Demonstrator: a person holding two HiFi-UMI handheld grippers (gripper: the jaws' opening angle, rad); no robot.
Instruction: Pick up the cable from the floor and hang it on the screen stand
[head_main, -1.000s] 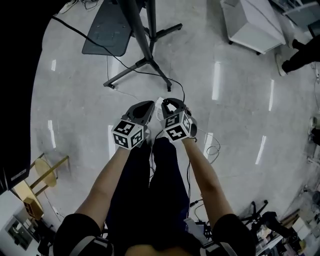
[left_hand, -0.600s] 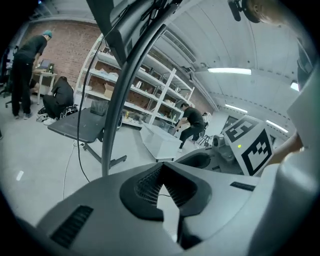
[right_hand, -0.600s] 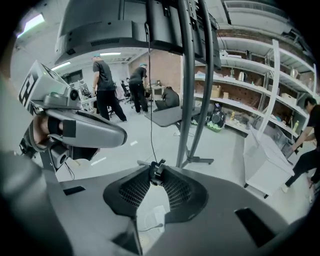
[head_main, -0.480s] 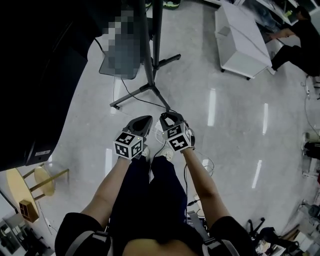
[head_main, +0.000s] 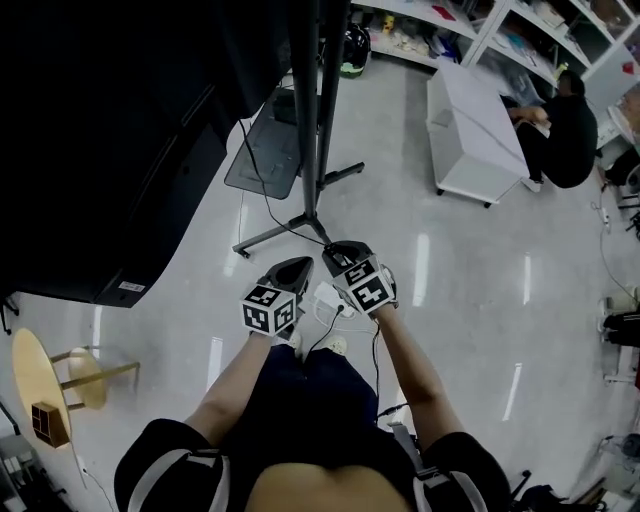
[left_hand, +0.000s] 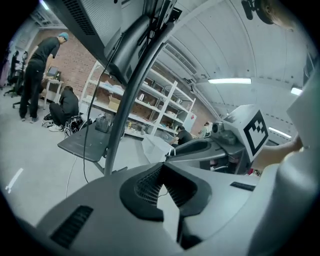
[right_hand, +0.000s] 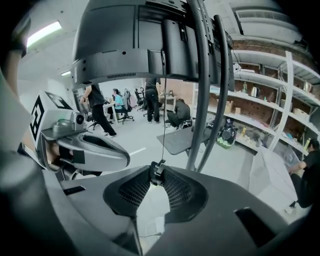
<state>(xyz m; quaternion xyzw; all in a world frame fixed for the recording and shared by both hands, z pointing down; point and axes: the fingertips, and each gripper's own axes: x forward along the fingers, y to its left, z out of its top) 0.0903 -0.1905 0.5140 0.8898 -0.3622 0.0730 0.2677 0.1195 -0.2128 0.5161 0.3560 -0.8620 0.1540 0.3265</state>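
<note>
My right gripper (head_main: 338, 250) is shut on the black plug end of a thin cable (right_hand: 156, 175), nipped at the jaw tips. From the plug, the cable (right_hand: 162, 120) runs straight up toward the back of the dark screen (right_hand: 130, 45). The screen stand's poles (right_hand: 200, 100) rise just beyond the gripper; in the head view the stand (head_main: 318, 120) is right ahead, with its legs on the floor. My left gripper (head_main: 295, 268) sits close beside the right one, jaws together with nothing between them (left_hand: 161, 169).
A grey shelf (head_main: 268, 155) juts from the stand low down. A white cabinet (head_main: 470, 130) stands to the right with a person (head_main: 560, 125) crouched beside it. A round wooden stool (head_main: 40, 375) is at the lower left. Shelving (right_hand: 260, 100) lines the far wall.
Both grippers have risen and moved toward the stand, still side by side. The screen and stand now fill more of the head view.
</note>
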